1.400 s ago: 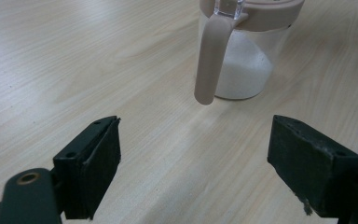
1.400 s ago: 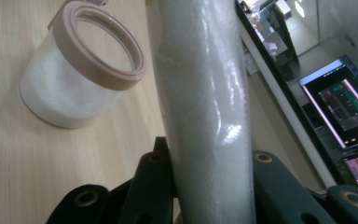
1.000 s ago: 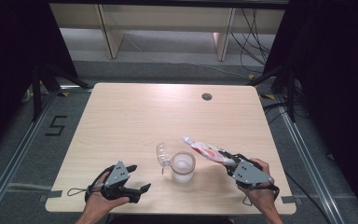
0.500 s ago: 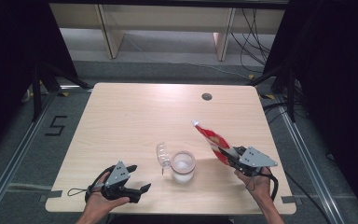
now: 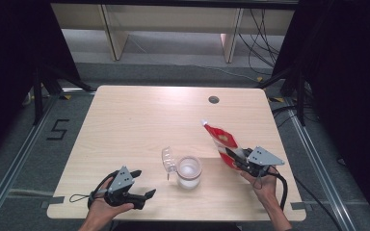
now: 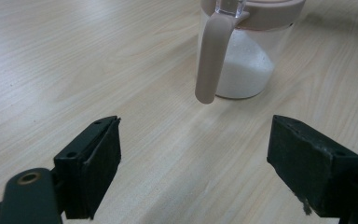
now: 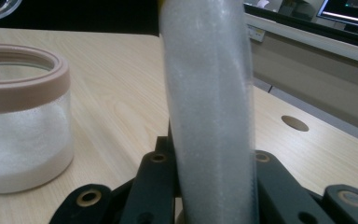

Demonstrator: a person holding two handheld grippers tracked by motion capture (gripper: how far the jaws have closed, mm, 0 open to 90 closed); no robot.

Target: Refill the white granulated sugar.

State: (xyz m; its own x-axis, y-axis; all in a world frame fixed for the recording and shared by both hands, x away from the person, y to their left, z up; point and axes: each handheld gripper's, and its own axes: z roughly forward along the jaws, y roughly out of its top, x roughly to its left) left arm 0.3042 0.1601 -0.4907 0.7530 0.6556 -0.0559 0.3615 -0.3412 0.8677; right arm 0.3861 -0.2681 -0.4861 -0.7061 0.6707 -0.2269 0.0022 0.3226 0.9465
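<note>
Pouch (image 5: 220, 140), red/white, clenched btw fingers of right gripper (image 5: 235, 159) at desk's (image 5: 139, 120) right-front area; it sticks up tilted, away from the person, held off the desk. In right gripper view pouch (image 7: 209, 112) looks translucent white w/ fine grains, pinched at its lower end. Jar (image 5: 189, 172) w/ pink rim stands just left of it, part-filled w/ white powder, clear lid flipped open at its left. Left gripper (image 5: 142, 187) rests on desk front-left, fingers (image 6: 93, 172) spread wide, nothing btw them, jar's handle (image 6: 213, 58) ahead of them.
</note>
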